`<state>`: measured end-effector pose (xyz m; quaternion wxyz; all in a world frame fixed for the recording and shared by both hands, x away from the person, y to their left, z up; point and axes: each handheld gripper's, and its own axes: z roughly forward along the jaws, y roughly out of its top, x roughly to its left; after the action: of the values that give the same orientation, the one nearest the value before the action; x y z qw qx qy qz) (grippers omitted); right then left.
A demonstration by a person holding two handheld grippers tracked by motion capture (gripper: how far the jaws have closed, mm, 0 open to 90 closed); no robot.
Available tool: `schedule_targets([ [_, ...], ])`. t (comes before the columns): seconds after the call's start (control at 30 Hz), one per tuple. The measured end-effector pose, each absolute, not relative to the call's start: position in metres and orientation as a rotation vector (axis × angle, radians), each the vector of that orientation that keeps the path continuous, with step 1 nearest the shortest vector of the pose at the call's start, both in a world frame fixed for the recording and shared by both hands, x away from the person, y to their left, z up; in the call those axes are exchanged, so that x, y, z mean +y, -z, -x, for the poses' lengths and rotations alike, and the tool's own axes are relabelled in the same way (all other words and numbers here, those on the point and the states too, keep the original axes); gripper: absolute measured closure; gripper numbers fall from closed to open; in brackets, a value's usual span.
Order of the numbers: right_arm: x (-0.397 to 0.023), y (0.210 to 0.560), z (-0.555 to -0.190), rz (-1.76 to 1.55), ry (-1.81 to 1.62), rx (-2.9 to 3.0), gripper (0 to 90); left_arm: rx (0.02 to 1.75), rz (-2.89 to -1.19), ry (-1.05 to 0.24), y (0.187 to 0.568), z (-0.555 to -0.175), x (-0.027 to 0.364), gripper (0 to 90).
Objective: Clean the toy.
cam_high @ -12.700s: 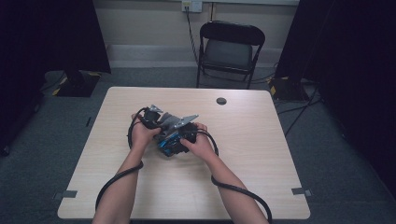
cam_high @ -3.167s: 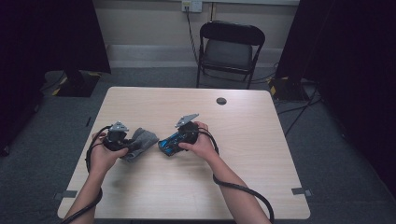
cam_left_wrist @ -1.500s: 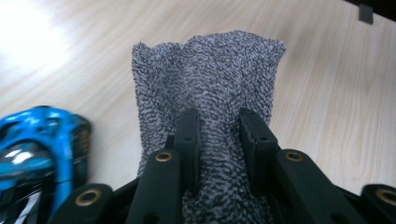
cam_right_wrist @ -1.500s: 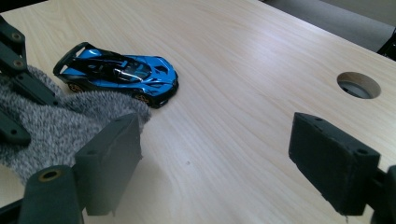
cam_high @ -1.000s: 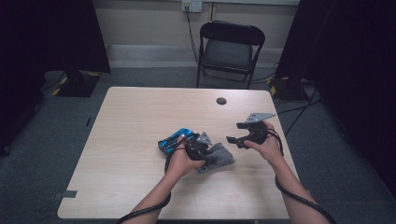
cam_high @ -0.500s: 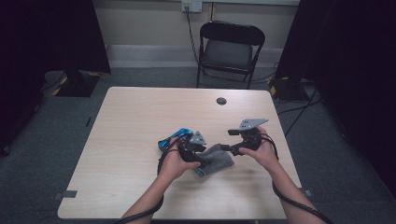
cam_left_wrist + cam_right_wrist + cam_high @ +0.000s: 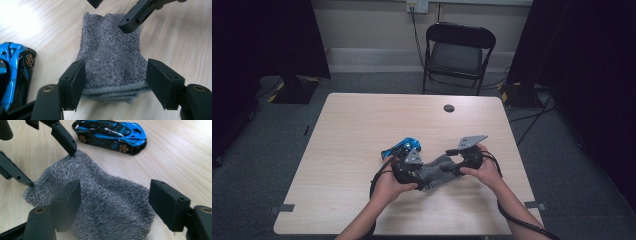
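Note:
A folded grey cloth [image 7: 439, 171] lies on the wooden table [image 7: 362, 120] between my two grippers. My left gripper [image 7: 422, 175] points at its left end. In the left gripper view its open jaws [image 7: 116, 82] straddle the cloth's [image 7: 110, 55] folded edge; they have just been opening and do not press it. My right gripper [image 7: 456, 167] faces it from the right. Its jaws [image 7: 115, 205] have just been closing with the cloth [image 7: 100, 195] between them, the right pad still apart from it. A blue toy car [image 7: 402, 147] [image 7: 110, 135] [image 7: 12, 72] stands just beyond the left gripper.
A small black round disc [image 7: 449, 108] sits near the table's far edge. A black folding chair [image 7: 459, 50] stands behind the table. Cables trail from both grippers over the near edge. The table's left half is bare wood.
The right gripper has come down and left to the cloth's right end. The left hand has shifted a little left, and the cloth now lies flat between the two grippers.

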<state>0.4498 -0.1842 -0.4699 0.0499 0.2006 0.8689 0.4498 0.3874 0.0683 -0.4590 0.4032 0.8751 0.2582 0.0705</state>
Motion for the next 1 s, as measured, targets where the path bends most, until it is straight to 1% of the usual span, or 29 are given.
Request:
schedule_targets([
  [0.1, -0.182, 0.474, -0.448, -0.598, -1.375, 2.684, 27.0, 0.675, -2.213, -0.164, 0.466, -0.387, 0.071, 30.3],
  [0.27, -0.179, 0.481, -0.444, -0.577, -1.367, 2.712, 26.7, 0.718, -2.210, -0.157, 0.476, -0.391, 0.074, 32.0],
  [0.5, -0.181, 0.489, -0.436, -0.562, -1.374, 2.746, 27.1, 0.763, -2.214, -0.244, 0.474, -0.405, 0.077, 33.1],
  [0.67, -0.185, 0.489, -0.428, -0.537, -1.365, 2.754, 27.2, 0.752, -2.230, -0.275, 0.475, -0.413, 0.068, 34.5],
  [1.0, -0.190, 0.482, -0.429, -0.552, -1.372, 2.690, 28.7, 0.736, -2.206, -0.248, 0.478, -0.426, 0.057, 35.2],
])
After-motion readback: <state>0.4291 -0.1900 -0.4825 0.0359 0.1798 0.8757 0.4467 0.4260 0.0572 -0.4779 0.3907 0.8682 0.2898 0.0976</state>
